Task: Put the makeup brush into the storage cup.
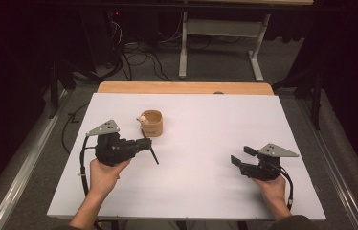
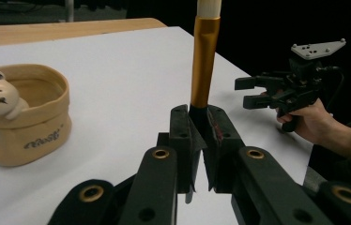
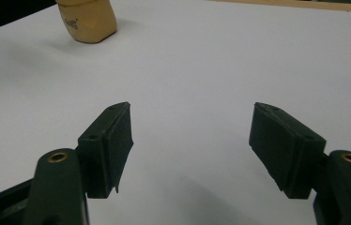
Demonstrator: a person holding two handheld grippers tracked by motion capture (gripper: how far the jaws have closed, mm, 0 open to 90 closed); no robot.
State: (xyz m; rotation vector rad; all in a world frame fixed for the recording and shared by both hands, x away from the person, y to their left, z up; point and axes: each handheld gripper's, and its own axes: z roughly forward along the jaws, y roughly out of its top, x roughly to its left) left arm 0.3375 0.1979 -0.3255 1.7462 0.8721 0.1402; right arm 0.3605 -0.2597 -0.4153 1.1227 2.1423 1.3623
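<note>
Fingers of the left gripper (image 2: 197,140) were clamped tight on the dark end of a brush (image 2: 204,61), whose gold handle rose straight up between them in the left gripper view; in the high view the brush (image 1: 153,155) showed as a thin dark stick slanting down from the gripper's (image 1: 144,143) tip toward the person, above the white table (image 1: 201,191). Just beyond that gripper stood a small tan fabric basket (image 1: 152,123) with a little bear figure (image 1: 143,119) on its left rim, near the tip but apart from it. Open bare table spread to the right of the basket and the brush, wide and free across the middle as far as the right gripper (image 1: 242,155). The wooden far edge (image 1: 184,87) lay well behind the basket. The left hand (image 1: 104,175) gripped its tool from below, forearm coming in from the near edge, the tool pointing right. The right hand (image 1: 273,187) held its gripper low near the table's right side, pointing left, its fingers (image 3: 112,145) spread wide with nothing between them.
</note>
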